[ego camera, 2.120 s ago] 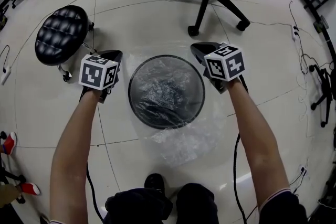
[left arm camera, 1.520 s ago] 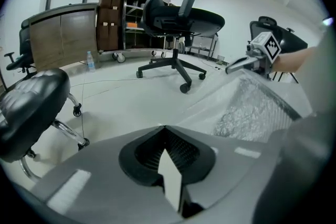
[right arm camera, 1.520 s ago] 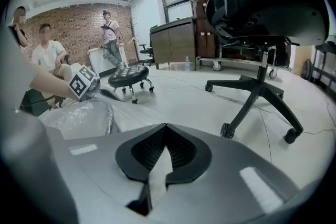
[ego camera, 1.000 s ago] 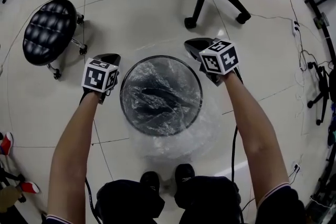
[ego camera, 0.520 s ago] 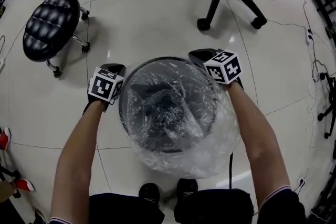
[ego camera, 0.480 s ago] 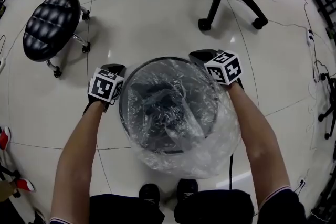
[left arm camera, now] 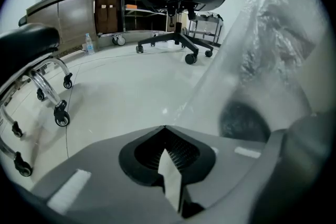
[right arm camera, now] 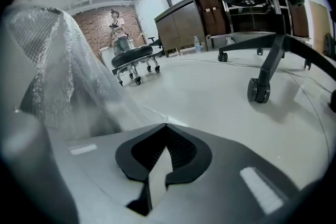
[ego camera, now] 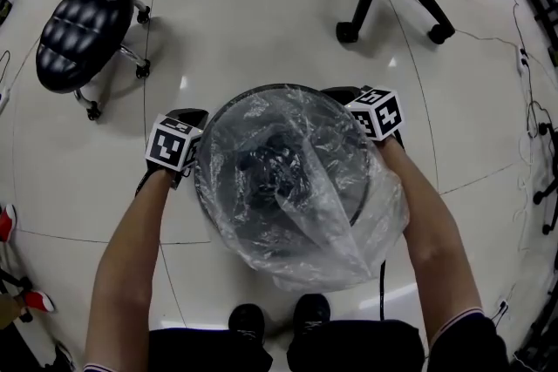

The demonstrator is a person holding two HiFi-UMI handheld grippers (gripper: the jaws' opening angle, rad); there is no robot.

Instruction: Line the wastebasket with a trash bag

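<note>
Here, the bag (ego camera: 307, 192) is draped over the bin (ego camera: 201, 179) on the floor (ego camera: 253, 22), its film bulging past the near rim. Its edge is pinched in the closed left claw (left arm camera: 165, 127) beside the left rim and in the closed right claw (right arm camera: 166, 125) beside the right rim.

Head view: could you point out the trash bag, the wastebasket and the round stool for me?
trash bag (ego camera: 349, 231): head view, loose clear film draped on the near right side.
wastebasket (ego camera: 275, 87): head view, far edge of its dark rim.
stool (ego camera: 85, 30): head view, middle of its padded black seat.
</note>
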